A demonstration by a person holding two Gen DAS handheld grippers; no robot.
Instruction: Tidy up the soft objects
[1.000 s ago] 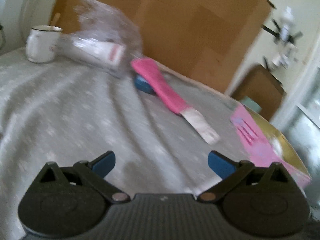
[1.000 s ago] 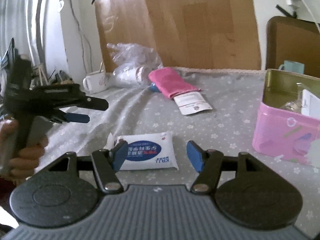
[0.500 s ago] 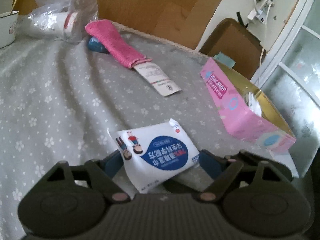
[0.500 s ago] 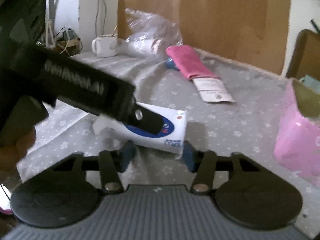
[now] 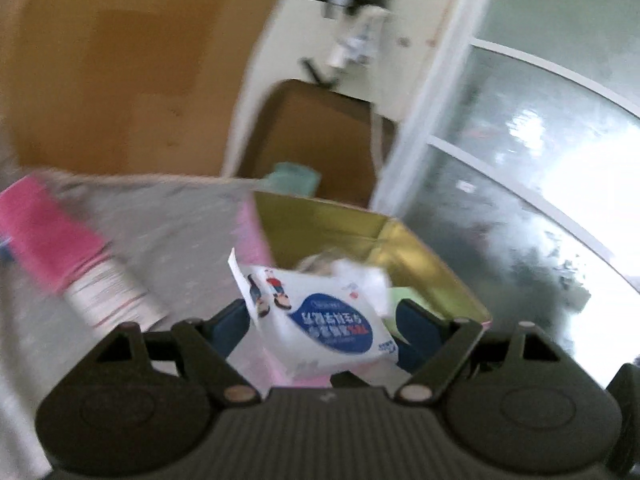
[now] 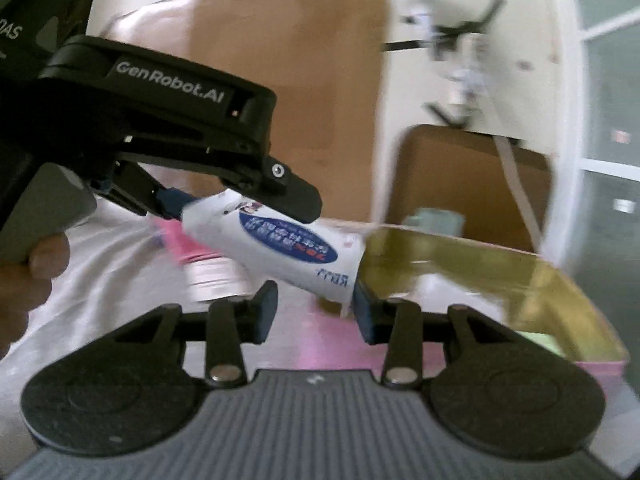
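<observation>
The left gripper [image 5: 320,320] is clenched on a white, pillowy plastic tissue packet with a blue oval label [image 5: 320,316], carried in the air just at the near rim of the pink rectangular tin with a gold interior [image 5: 424,256]. The right gripper [image 6: 314,312] stands released, holding nothing, its blue pads apart just beneath the packet's free corner. Judging by this, the packet is mid-delivery and not yet dropped in; the tin already contains some pale, crumpled items, blurred. A pink fuzzy cloth roll [image 5: 44,240] lies on the grey flower-printed tablecloth [image 5: 168,220], apparently left to sort
</observation>
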